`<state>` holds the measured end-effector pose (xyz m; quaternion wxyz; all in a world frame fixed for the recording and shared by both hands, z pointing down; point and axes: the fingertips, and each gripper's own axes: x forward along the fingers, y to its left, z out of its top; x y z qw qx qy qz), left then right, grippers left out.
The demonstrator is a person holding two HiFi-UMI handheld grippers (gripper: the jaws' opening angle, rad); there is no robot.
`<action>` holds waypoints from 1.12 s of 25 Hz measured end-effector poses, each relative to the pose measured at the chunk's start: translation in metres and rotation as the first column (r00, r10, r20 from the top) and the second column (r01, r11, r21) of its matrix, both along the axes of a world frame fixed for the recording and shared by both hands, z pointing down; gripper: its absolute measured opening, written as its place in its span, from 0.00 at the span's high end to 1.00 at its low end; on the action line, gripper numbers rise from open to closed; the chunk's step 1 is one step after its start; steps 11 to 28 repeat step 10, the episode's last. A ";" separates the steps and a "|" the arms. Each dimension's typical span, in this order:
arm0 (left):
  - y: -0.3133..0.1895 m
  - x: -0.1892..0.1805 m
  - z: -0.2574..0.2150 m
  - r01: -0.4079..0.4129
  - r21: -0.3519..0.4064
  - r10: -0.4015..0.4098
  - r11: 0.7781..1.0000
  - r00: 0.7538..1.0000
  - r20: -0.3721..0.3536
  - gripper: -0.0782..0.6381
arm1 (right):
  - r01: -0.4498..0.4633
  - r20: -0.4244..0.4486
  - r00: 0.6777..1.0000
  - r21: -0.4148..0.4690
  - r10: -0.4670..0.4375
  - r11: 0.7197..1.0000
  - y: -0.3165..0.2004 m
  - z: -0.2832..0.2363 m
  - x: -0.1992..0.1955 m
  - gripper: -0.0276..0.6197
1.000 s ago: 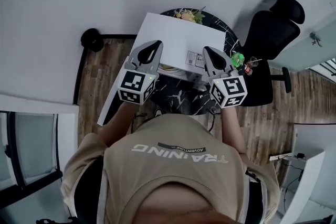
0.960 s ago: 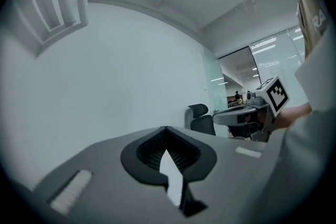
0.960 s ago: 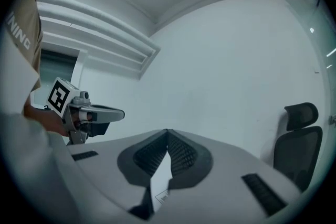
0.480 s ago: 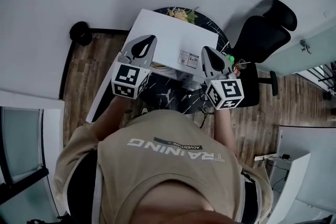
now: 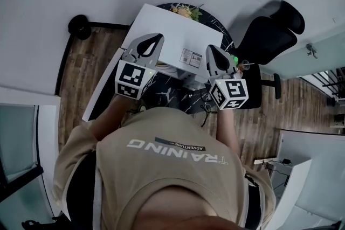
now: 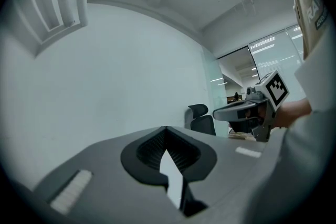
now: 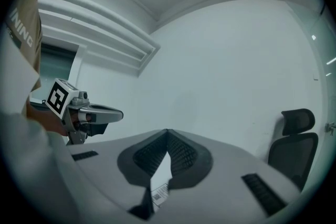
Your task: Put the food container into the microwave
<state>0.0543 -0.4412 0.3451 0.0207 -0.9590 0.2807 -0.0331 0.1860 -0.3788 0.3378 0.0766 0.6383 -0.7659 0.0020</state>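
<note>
Left hand-held gripper (image 5: pixel 153 40) and right hand-held gripper (image 5: pixel 212 51) stayed pressed together, empty, above the microwave (image 5: pixel 172 35); you advanced nothing; food container (image 5: pixel 166 68) possibly inside.

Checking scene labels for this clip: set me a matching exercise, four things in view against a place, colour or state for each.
Things:
1. microwave
2. office chair
3. left tool
4. round black object

Descriptions:
A. on the wooden floor, left of the table
B. jaws together, nothing held
C. white, standing on the dark marbled table
D. black, right of the table

Pairs: 1-C, 2-D, 3-B, 4-A
</note>
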 end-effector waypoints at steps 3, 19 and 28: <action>0.001 0.001 -0.002 -0.001 0.011 0.001 1.000 1.000 -0.002 0.88 | -0.003 0.005 1.000 0.001 0.003 1.000 -0.001 0.002 0.002 0.94; 0.013 0.011 0.009 -0.046 0.005 0.046 0.999 0.999 0.016 0.88 | -0.018 -0.011 1.000 0.017 0.018 1.000 0.001 0.002 0.006 0.94; 0.013 0.011 0.009 -0.046 0.005 0.046 0.999 0.999 0.016 0.88 | -0.018 -0.011 1.000 0.017 0.018 1.000 0.001 0.002 0.006 0.94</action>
